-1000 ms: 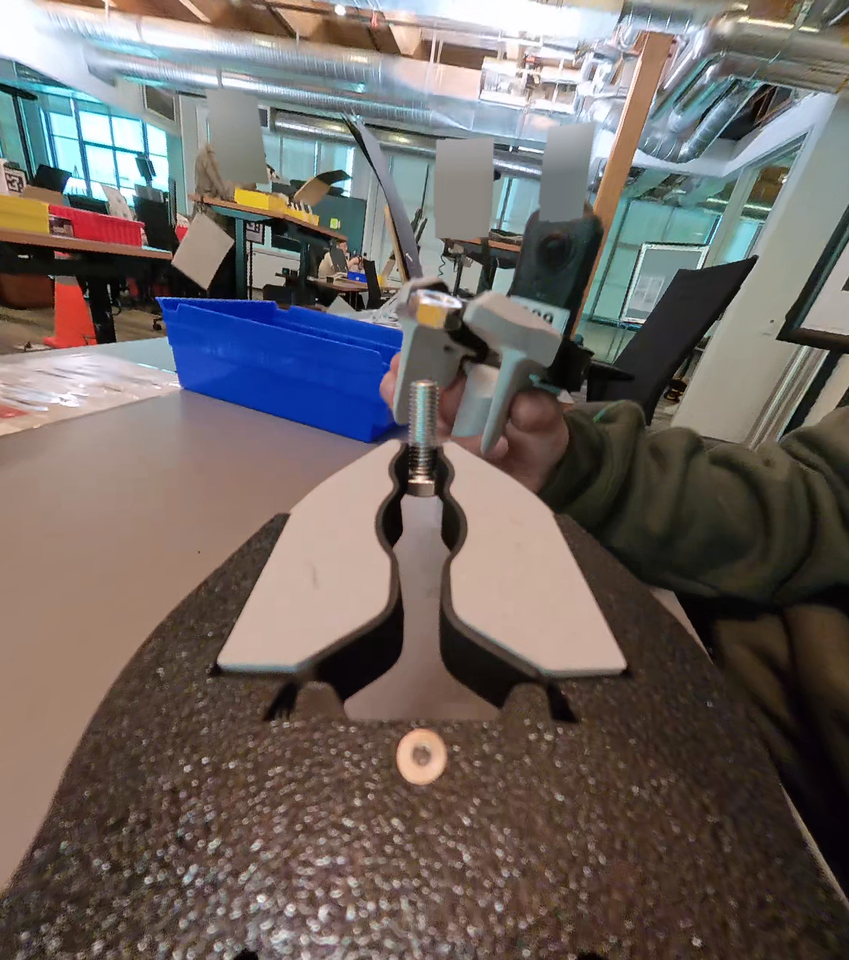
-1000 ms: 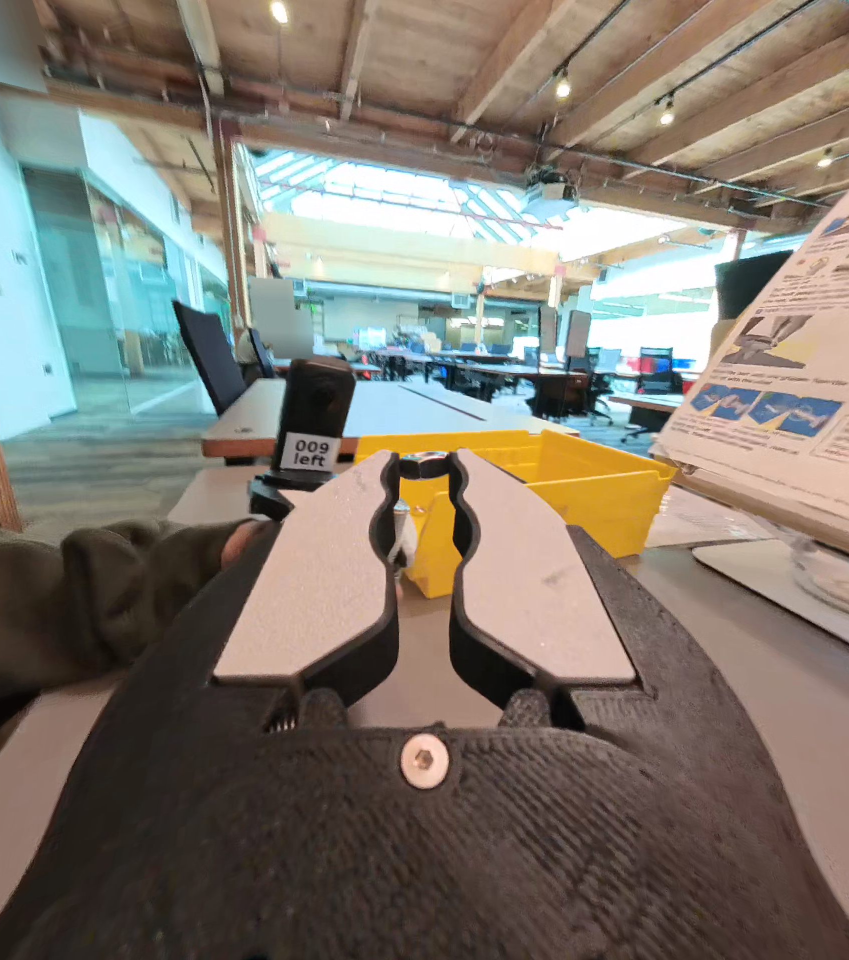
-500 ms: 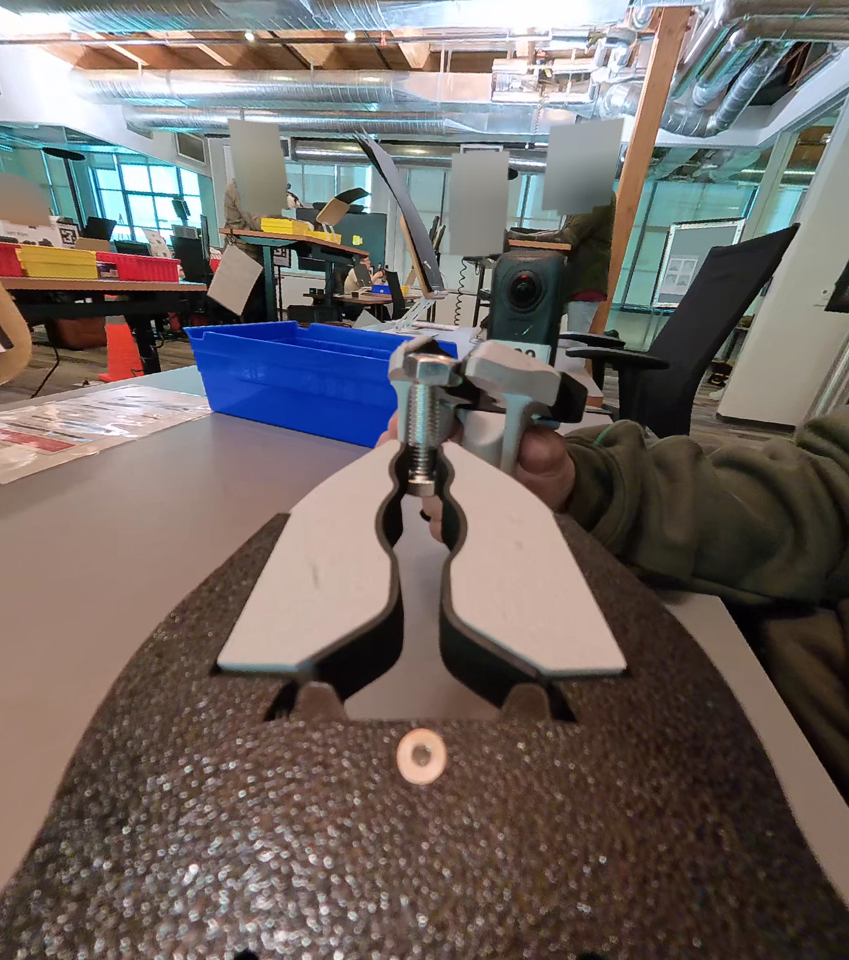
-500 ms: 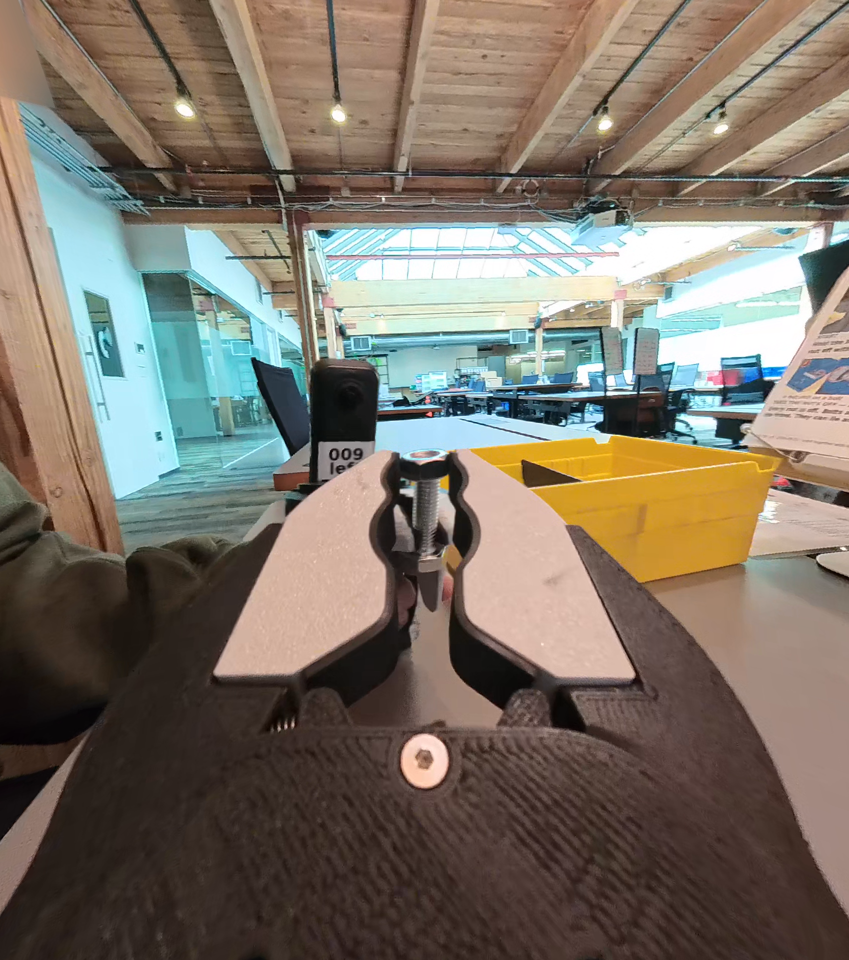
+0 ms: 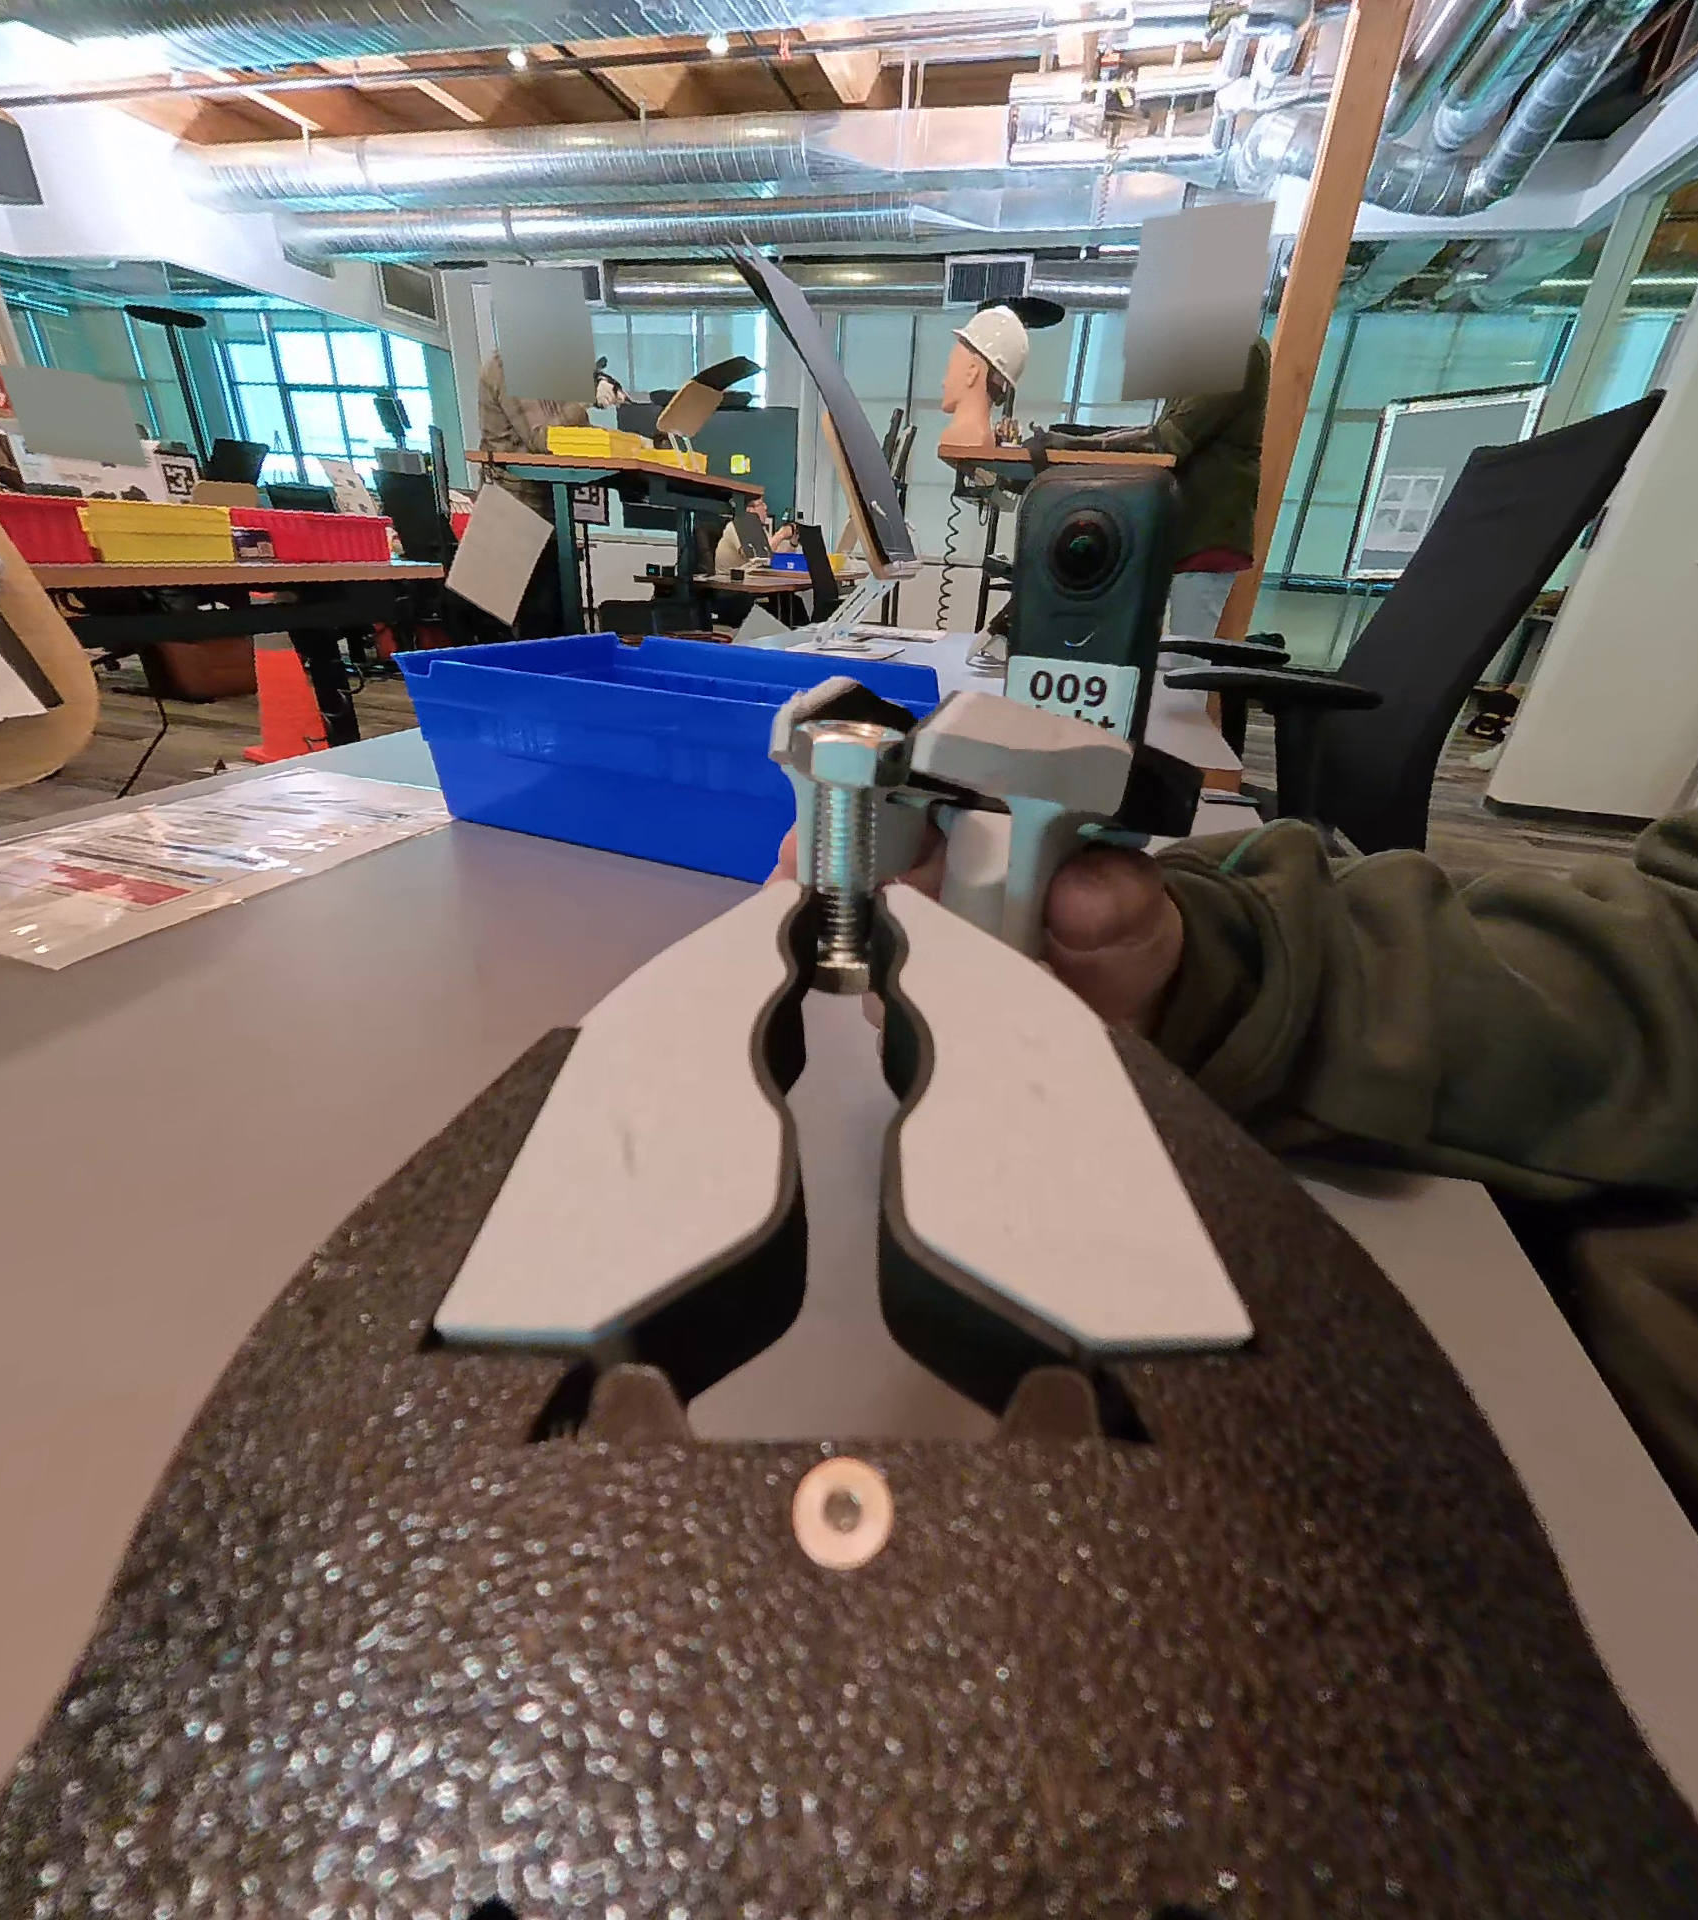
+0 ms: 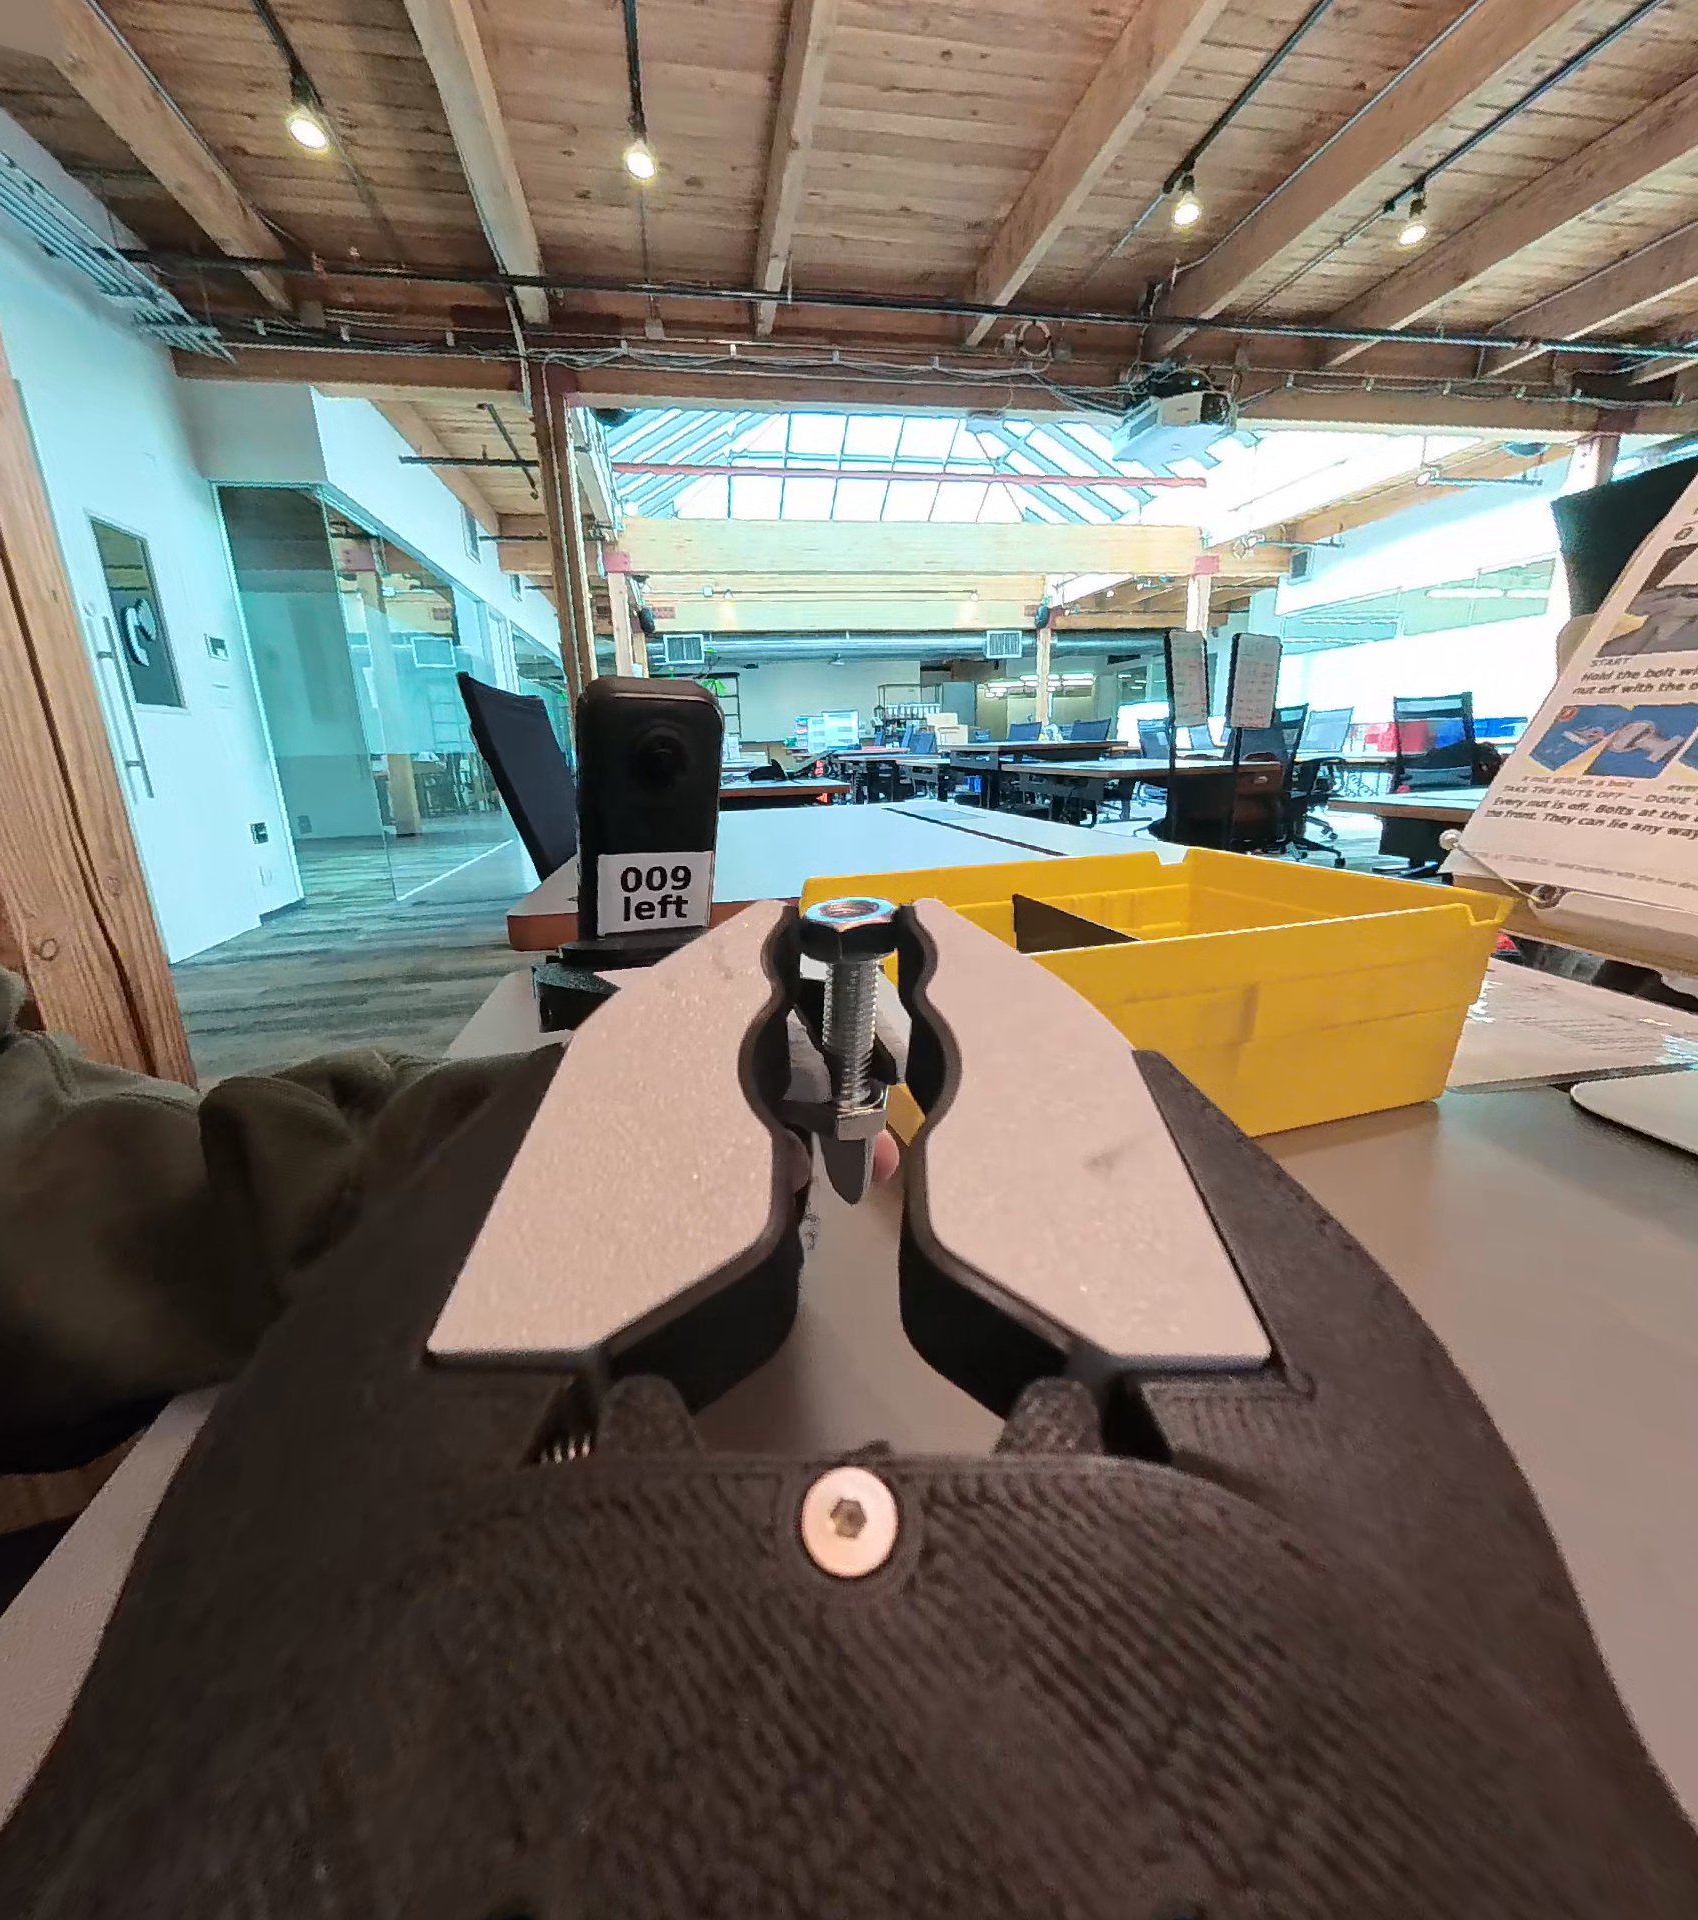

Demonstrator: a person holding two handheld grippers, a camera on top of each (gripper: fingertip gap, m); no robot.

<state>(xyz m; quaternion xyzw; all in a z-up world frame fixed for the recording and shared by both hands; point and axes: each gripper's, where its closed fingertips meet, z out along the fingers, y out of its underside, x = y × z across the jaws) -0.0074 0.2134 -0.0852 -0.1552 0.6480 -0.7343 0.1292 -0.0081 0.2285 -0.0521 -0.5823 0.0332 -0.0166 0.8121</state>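
Left wrist view: left gripper (image 5: 840,940) clamped on the nut (image 5: 842,977) at btm of an upright bolt (image 5: 842,831), right gripper (image 6: 850,930) pinching its head, grey table (image 5: 201,1091) below.

Right gripper (image 6: 847,940) fingers (image 6: 1021,1122) clasp bolt (image 6: 850,1013) head; nut (image 6: 850,1120) seemingly below.

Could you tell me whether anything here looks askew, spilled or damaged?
Nothing stands out. The bolt stands upright, its head in the right hand-held gripper and its nut in the left hand-held gripper. The blue bin sits level.
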